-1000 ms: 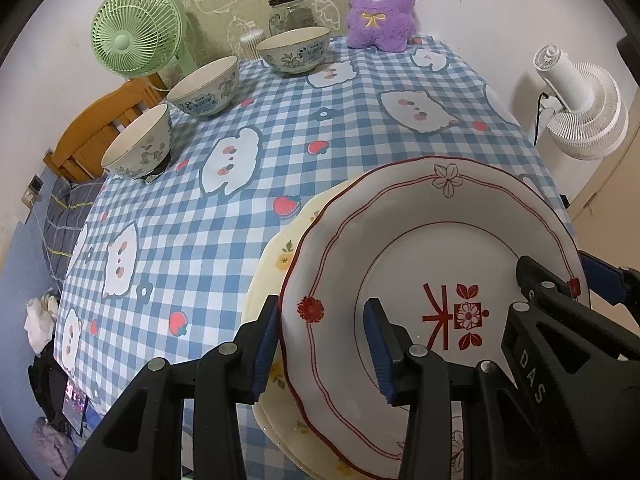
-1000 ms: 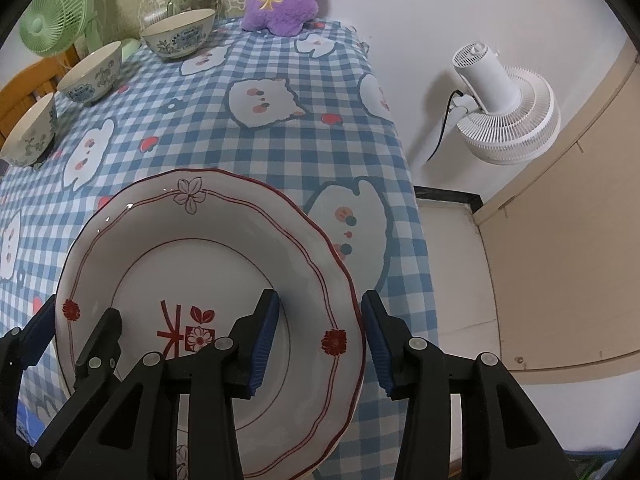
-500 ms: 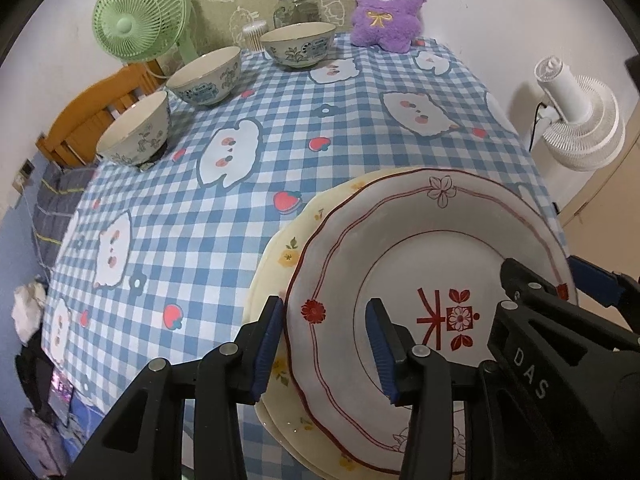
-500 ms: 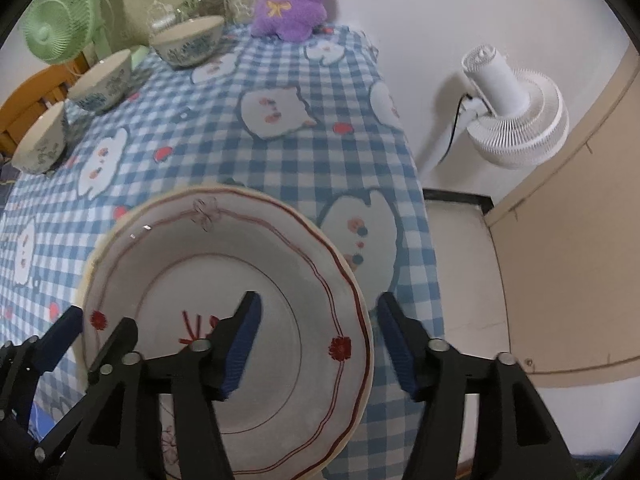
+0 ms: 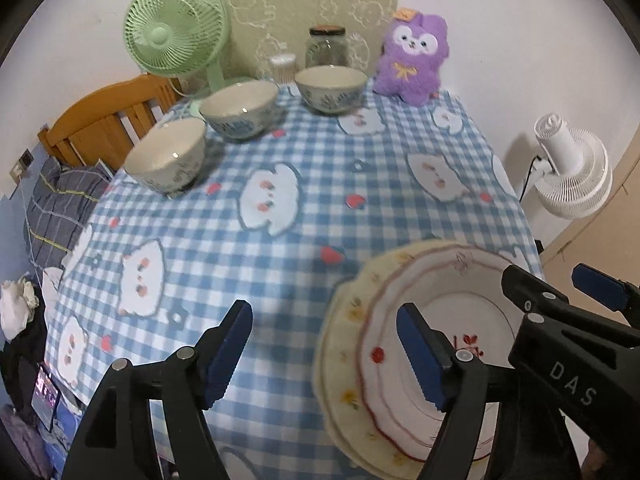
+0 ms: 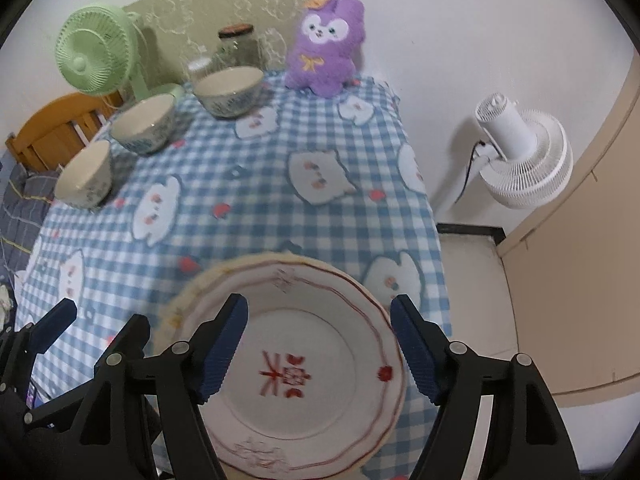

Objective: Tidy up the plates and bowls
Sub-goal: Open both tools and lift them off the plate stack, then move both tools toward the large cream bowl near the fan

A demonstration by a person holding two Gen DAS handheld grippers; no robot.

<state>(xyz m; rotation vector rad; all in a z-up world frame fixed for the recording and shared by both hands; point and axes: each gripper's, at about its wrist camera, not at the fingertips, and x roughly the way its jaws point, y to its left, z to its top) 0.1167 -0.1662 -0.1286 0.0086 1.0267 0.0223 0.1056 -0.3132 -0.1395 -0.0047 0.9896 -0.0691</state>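
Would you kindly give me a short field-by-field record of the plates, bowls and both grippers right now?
plates: red-rimmed plate stacked on a yellow-flowered plate, near table edge
bowls: three bowls in a row, unstacked, far side of the checked tablecloth
left gripper: jaws opening, nothing pressed between them
right gripper: jaws opening above the top plate, not gripping it
background: green fan, purple plush, glass jar

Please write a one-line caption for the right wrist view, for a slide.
Right claw opening above the red-rimmed plate stacked on a yellow-flowered plate; three bowls wait beyond.
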